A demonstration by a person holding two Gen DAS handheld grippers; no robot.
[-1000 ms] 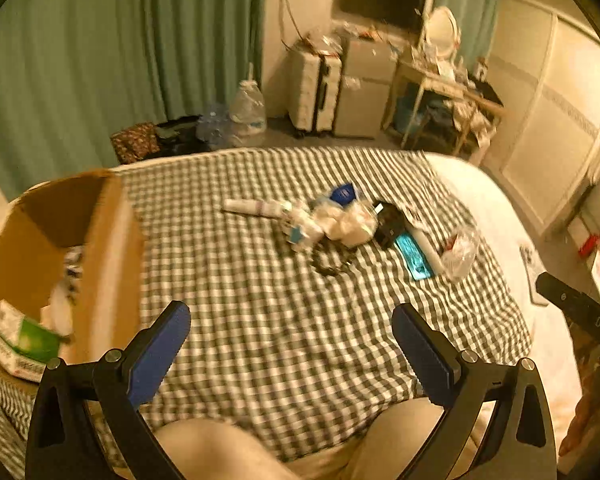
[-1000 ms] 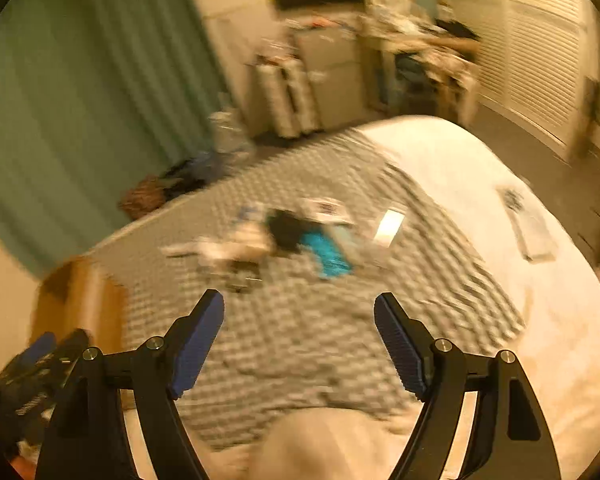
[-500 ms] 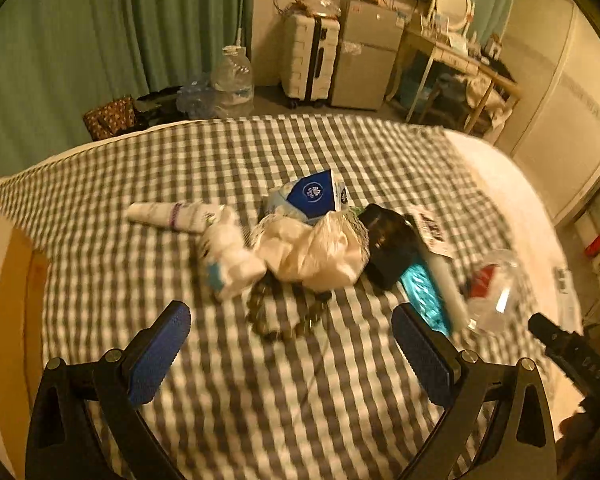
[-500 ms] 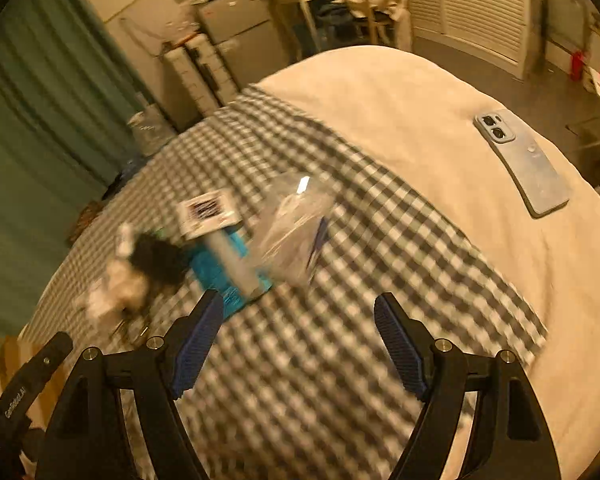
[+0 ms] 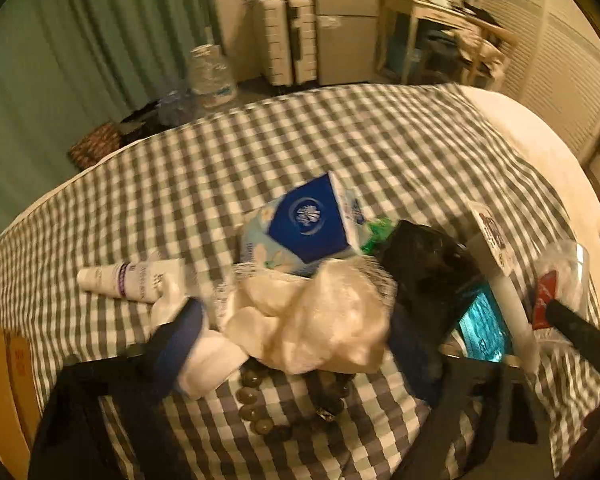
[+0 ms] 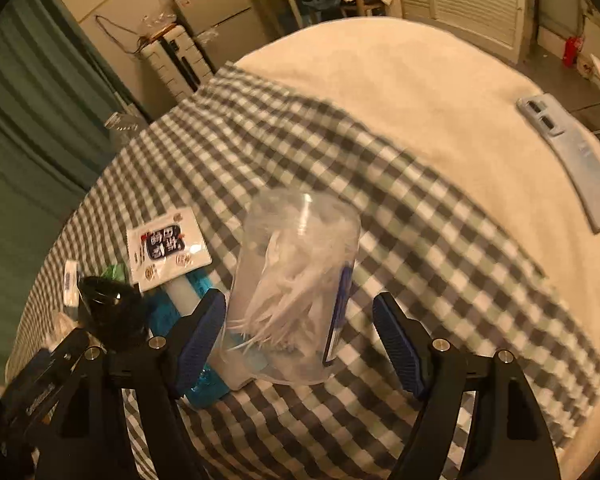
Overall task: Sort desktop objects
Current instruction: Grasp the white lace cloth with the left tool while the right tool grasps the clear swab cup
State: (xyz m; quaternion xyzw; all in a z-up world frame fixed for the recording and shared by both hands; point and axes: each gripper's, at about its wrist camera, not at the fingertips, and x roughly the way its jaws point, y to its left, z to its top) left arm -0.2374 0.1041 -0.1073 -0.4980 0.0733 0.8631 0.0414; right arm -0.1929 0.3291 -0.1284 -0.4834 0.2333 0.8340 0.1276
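Both tools have dropped from a wide look over the bed (image 5: pixel 380 140) onto the pile; the left tool (image 5: pixel 296 344), its jaws just narrowed but not pressing, now straddles the crumpled white bag (image 5: pixel 312 320), with the bead bracelet (image 5: pixel 268 408) just below it; the right tool (image 6: pixel 300 344), jaws also closing slightly, brackets the clear jar of white picks (image 6: pixel 296 296), left pad nearly touching, right pad apart; nothing is gripped, so two pickups look imminent.
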